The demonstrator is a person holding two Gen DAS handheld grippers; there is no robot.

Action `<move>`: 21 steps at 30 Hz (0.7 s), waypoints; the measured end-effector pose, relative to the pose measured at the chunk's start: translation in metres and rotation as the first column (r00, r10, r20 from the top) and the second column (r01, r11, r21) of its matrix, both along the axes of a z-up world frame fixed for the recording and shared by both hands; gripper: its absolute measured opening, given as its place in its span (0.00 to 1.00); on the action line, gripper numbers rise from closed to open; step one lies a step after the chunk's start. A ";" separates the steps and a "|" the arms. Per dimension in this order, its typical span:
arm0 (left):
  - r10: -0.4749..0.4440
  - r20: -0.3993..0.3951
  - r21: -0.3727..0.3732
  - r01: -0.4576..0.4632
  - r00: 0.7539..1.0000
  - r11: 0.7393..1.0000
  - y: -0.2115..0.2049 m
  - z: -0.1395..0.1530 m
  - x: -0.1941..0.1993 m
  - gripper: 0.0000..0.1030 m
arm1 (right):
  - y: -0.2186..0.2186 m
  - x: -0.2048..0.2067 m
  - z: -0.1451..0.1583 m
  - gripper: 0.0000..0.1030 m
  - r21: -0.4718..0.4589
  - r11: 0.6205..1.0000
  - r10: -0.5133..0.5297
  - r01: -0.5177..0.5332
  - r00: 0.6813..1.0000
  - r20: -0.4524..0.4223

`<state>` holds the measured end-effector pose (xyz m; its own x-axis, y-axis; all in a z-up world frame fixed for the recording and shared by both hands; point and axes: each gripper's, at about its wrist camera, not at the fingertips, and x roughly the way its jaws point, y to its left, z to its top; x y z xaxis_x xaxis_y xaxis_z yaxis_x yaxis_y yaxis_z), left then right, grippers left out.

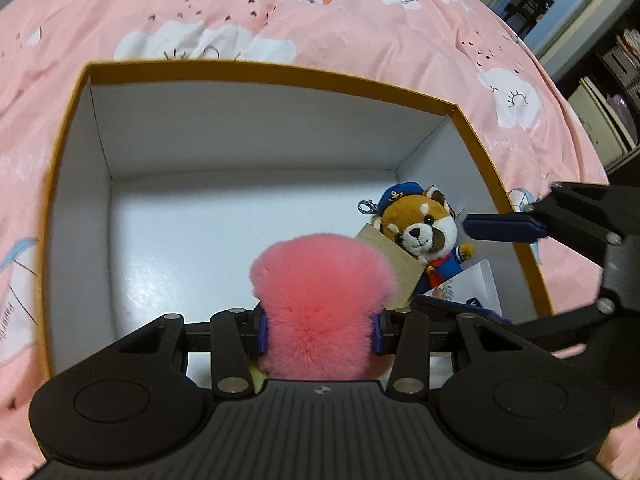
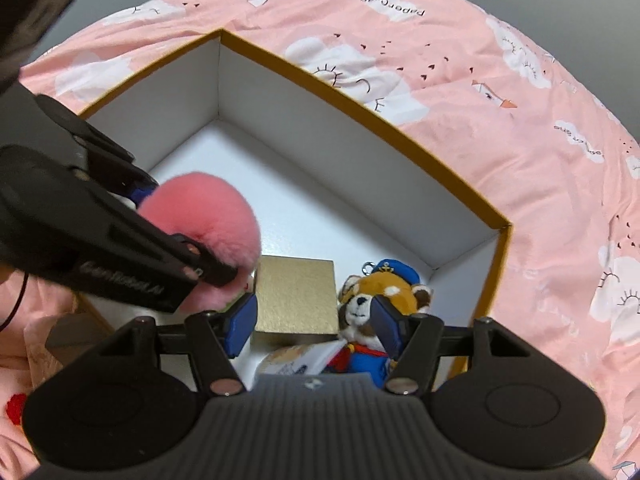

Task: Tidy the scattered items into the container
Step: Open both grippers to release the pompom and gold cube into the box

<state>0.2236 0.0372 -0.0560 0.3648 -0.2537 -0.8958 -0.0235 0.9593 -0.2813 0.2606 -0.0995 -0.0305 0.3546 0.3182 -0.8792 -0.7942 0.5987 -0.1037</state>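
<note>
Left hand-held gripper [image 1: 319,330] angles steeply down, clamping pink pompom [image 1: 322,300] above box [image 1: 276,74]; right hand-held gripper [image 2: 314,324] gapes empty.

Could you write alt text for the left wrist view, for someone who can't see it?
The left gripper clamps a fluffy pink pom-pom over an open white-lined box on pink bedding. A sailor-capped plush already lies inside.
</note>
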 end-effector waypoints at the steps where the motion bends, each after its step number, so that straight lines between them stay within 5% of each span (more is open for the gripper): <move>1: 0.005 -0.006 -0.006 -0.005 1.000 1.000 -0.001 -0.001 0.001 0.49 | -0.004 -0.002 0.003 0.63 0.001 1.000 -0.005 0.005 1.000 0.006; 12: 0.003 -0.036 -0.014 -0.003 0.999 1.000 -0.017 -0.013 0.001 0.52 | -0.024 -0.012 0.004 0.63 0.029 0.998 -0.052 0.051 0.999 0.017; 21: -0.034 0.011 0.062 0.034 0.999 0.998 -0.021 -0.001 -0.013 0.56 | -0.039 -0.013 0.001 0.63 0.073 0.992 -0.105 0.106 0.994 -0.010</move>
